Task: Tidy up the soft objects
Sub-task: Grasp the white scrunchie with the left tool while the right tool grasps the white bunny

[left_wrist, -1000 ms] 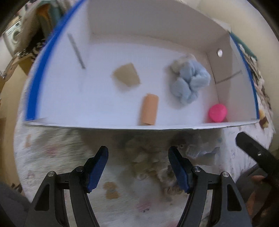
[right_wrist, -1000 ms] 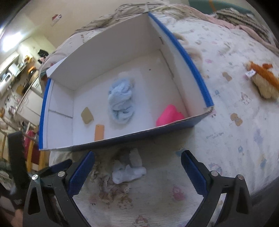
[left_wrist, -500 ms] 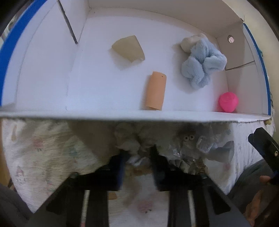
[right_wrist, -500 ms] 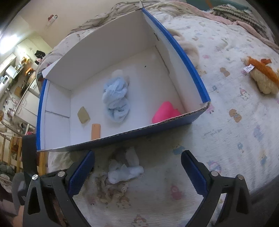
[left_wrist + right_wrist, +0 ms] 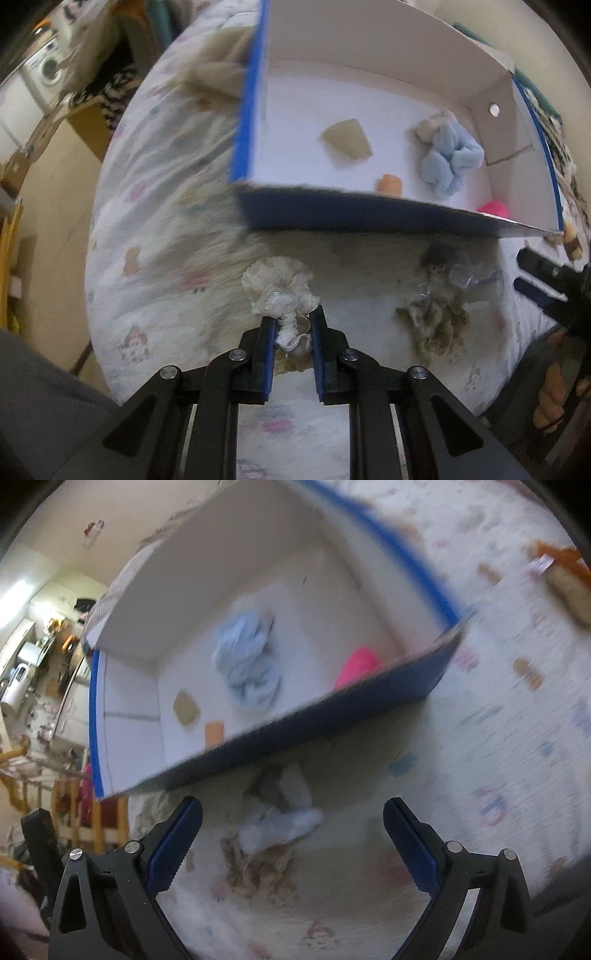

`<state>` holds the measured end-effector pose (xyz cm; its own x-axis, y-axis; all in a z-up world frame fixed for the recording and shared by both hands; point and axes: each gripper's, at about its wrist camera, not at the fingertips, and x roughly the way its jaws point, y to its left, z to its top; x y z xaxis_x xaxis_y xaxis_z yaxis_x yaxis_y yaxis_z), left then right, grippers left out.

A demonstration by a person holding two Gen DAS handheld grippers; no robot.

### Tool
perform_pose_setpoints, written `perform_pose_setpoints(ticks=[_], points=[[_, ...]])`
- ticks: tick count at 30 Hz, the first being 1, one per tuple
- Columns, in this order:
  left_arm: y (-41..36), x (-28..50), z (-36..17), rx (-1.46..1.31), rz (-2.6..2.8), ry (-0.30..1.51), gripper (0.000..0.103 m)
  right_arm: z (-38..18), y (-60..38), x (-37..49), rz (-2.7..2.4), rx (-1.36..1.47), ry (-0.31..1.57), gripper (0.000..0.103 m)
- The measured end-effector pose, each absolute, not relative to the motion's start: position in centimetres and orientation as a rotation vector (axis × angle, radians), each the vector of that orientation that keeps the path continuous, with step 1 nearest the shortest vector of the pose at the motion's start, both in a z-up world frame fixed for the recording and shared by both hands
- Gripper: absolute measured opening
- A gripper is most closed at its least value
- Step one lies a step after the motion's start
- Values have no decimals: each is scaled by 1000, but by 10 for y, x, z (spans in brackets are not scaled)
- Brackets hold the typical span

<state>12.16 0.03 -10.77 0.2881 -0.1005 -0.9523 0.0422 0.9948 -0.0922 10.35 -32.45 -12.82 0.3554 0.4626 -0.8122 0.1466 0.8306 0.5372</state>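
My left gripper [image 5: 293, 317] is shut on a white frilly cloth [image 5: 277, 284] and holds it above the bedspread, in front of the blue-and-white box [image 5: 369, 218]. Inside the box lie a light blue plush [image 5: 448, 162], a tan piece [image 5: 347, 142], an orange roll [image 5: 388, 183] and a pink object [image 5: 493, 207]. A heap of beige and pale blue soft things [image 5: 439, 299] lies on the bed before the box. My right gripper [image 5: 291, 834] is open above that heap [image 5: 273, 823]; the box [image 5: 332, 716] stands behind it.
An orange-and-cream plush toy [image 5: 565, 576] lies on the patterned bedspread [image 5: 517, 738] at far right. The bed edge falls away at left [image 5: 96, 258]. A room with furniture and a washing machine [image 5: 48, 70] lies beyond.
My left gripper closed on the white frilly cloth, lifted it and pulled back leftward from the box. My right gripper stayed open and dipped closer to the heap.
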Motion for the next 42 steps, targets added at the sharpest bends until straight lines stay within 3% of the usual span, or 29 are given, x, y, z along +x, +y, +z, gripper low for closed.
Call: perform_pose_setpoints(ticks=[4,5,6,9,13,15,16,42], points=[[16,114,-115,-107,-61,1283,16,-135,-307,108,264,537,1259,103],[18,115,-118,-121,-48,1289,16,-136,-303,109,268,514,1262,99],[20,117,-119,-139,-43,1290,16,-138,-300,110,276,502,1269,87],[19,121,-117,-145,-36,1270,16,-150,-293,111,268,483,1304,73],[14,123,-116,-139,-44,1253,16,-153,-291,113,268,495,1299,28],[13,123,-118,-136,-44,1258,16,-149,-294,112,259,490,1273,19],[14,123,-120,-141,-46,1263,16,-144,-296,111,262,488,1253,7],[14,115,-119,-100,5,1235,16,-115,-283,89,236,378,1139,7]])
